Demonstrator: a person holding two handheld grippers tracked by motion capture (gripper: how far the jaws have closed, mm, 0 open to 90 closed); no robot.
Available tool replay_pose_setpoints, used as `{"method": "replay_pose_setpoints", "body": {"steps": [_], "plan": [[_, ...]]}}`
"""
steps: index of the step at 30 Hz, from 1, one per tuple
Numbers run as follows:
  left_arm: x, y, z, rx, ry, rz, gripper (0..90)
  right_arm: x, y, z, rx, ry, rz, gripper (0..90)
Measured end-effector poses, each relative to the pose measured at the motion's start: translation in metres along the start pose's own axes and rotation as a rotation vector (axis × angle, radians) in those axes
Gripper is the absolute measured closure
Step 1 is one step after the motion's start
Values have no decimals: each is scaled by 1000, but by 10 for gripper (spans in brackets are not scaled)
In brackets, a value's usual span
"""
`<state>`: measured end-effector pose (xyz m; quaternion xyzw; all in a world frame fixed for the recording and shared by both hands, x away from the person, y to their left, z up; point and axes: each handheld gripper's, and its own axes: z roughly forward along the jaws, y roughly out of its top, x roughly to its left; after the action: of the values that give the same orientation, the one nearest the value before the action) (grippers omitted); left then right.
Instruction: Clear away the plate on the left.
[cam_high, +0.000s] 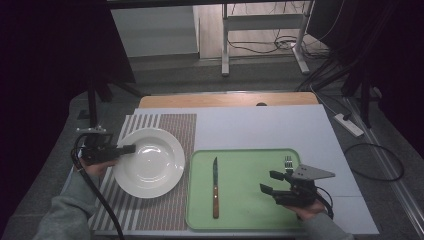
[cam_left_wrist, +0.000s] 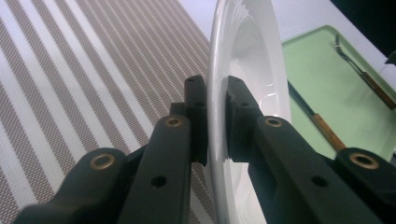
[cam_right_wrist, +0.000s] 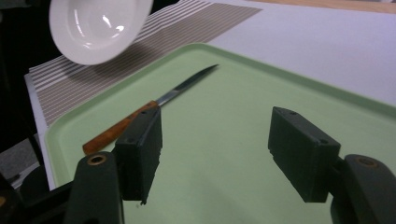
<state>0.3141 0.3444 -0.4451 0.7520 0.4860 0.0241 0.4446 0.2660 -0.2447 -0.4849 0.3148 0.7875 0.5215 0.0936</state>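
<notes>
Left gripper (cam_high: 127, 148) clamps the rim of the white plate (cam_high: 150, 162) above the striped mat (cam_high: 170, 130); on the green tray (cam_high: 240, 212) lie a knife (cam_high: 215, 186) and, further right, a fork (cam_high: 288, 162); right gripper (cam_high: 271, 182) hovers there, jaws apart, nothing between them

Two black hand-held grippers and grey sleeves are showing at the near edge.

The person is wearing a grey-green sweatshirt, its sleeves (cam_high: 62, 212) reaching to the wrists. The left hand-held gripper (cam_high: 131, 148) is showing matte black, blocky jaws with brass-ringed rivets and small round screw holes, and a thick black cable (cam_high: 97, 197) is trailing from it. The right hand-held gripper (cam_high: 270, 182) is carrying a grey three-cornered plate (cam_high: 309, 173) on top, dotted with small dark holes, and its square black pads (cam_right_wrist: 141, 140) are looking slightly chipped.
</notes>
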Motion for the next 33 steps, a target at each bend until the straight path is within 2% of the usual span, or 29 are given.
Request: {"method": "replay_pose_setpoints", "body": {"steps": [5,11,22,25,33], "plan": [[-9,4,4,-14,-25,8,808,-11,-12,-16,-13,-43,8,337],[-20,7,17,-13,-68,28,808,-21,-22,-29,-16,-72,18,324],[-47,16,47,-2,-163,79,808,-28,-31,-47,-28,-118,32,325],[-54,19,54,3,-177,90,808,-30,-35,-51,-33,-125,46,324],[-71,28,78,17,-225,124,807,-33,-40,-56,-28,-153,27,321]]}}
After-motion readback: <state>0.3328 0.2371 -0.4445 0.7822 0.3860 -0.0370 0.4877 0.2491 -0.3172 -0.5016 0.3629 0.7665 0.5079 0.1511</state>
